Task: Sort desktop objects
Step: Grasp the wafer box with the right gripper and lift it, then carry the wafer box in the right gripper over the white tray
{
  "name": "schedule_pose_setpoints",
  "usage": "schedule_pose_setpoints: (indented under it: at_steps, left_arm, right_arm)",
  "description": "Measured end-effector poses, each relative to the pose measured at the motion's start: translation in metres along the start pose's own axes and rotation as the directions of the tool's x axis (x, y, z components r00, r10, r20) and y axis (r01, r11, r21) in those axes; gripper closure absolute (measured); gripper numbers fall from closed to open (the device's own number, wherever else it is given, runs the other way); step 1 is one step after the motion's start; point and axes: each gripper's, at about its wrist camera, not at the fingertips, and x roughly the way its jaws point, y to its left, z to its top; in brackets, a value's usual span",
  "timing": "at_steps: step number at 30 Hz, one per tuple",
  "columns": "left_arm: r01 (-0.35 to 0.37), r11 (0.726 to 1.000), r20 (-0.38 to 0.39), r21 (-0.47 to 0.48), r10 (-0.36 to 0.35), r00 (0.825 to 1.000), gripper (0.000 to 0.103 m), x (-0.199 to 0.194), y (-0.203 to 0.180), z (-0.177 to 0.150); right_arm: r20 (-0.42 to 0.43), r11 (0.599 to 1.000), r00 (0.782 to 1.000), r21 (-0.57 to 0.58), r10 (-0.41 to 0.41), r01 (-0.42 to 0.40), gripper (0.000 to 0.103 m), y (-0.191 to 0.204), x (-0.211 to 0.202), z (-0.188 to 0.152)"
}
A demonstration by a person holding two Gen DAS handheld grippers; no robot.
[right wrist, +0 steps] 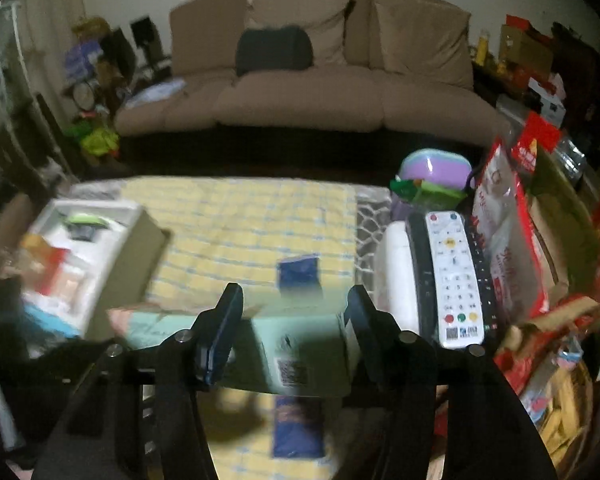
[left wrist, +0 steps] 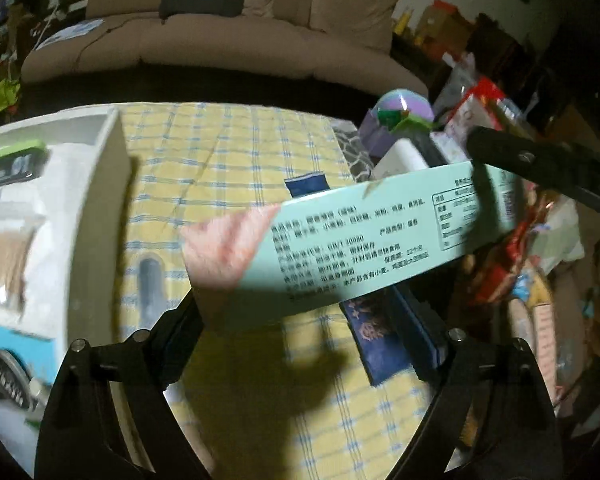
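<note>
A long mint-green box [left wrist: 364, 236] with black print and a pink end is held in the air above the yellow checked cloth [left wrist: 228, 160]. My right gripper [right wrist: 296, 320] is shut on the box [right wrist: 300, 344]; one of its fingers [left wrist: 540, 160] shows at the box's right end in the left wrist view. My left gripper [left wrist: 304, 336] is open, its fingers on either side of the box's lower left part. A dark blue packet [left wrist: 376, 340] lies on the cloth under the box. A white tray [left wrist: 100, 216] with several items stands at the left.
A white remote [right wrist: 454, 276] lies on a dark keyboard at the right, beside a purple bowl [right wrist: 436, 168] and red snack bags [right wrist: 508, 248]. A dark pen-like object [left wrist: 152, 288] lies on the cloth near the tray. A beige sofa [right wrist: 320, 96] stands behind the table.
</note>
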Motion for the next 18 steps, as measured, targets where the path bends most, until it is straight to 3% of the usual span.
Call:
schedule_pose_setpoints:
  at_steps: [4, 12, 18]
  left_arm:
    - [0.061, 0.997, 0.018, -0.044, -0.060, 0.998, 0.015, -0.043, 0.016, 0.002]
    - [0.059, 0.998, 0.085, -0.028, -0.057, 0.995, 0.015, -0.138, 0.037, 0.005]
    - [-0.005, 1.000, 0.155, -0.024, 0.009, 0.988, 0.015, -0.212, 0.089, 0.016]
  right_arm:
    - [-0.002, 0.998, 1.000, -0.051, -0.025, 0.025, 0.047, 0.030, -0.035, -0.006]
    - [0.081, 0.999, 0.996, 0.003, 0.043, -0.043, 0.046, 0.075, -0.105, -0.010]
    - [0.143, 0.991, 0.980, -0.032, 0.135, -0.132, 0.046, 0.142, -0.137, 0.011]
